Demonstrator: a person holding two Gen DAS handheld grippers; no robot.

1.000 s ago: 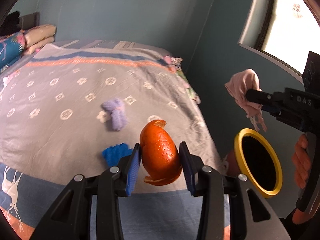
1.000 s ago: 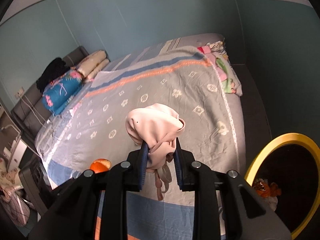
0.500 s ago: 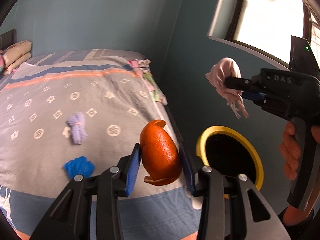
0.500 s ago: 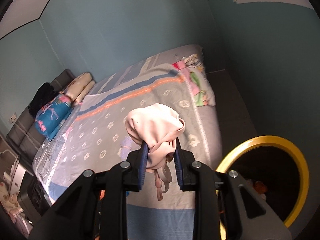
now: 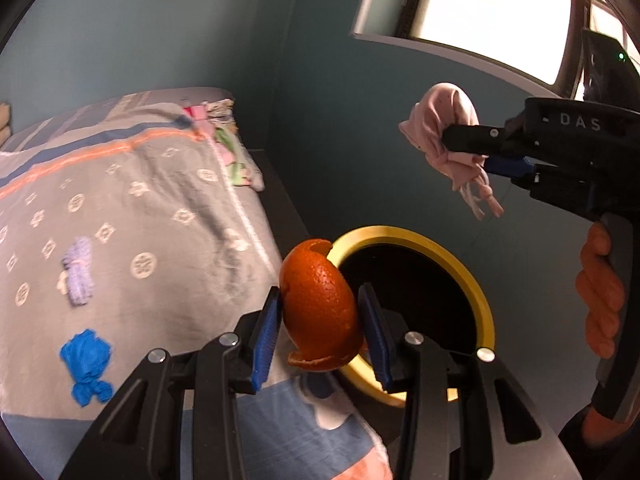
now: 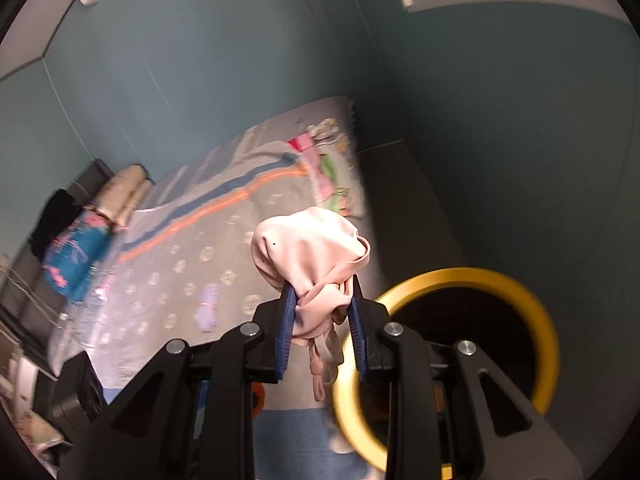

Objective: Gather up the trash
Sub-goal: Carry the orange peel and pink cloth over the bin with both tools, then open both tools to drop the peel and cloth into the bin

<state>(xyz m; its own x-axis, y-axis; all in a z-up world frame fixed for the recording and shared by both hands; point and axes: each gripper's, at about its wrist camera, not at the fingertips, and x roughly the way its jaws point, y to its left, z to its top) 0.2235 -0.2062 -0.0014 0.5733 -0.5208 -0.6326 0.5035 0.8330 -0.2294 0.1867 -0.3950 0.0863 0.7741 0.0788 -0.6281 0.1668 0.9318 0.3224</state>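
the left gripper (image 5: 320, 326) is clenched on an orange peel (image 5: 318, 312), a curled, pitted shell with a ragged lower edge, pinched between the blue pads. the right gripper (image 6: 322, 320) grasps a crumpled pink cloth (image 6: 310, 258) with knotted strings dangling below the jaws. just beyond both jaws gapes a bin with a yellow rim (image 5: 460, 268), its dark mouth unobstructed, beside the bed (image 5: 160, 200) edge. to the left of the jaws, a blue wad (image 5: 86, 364) and a lilac wad (image 5: 78, 272) lie on the blanket.
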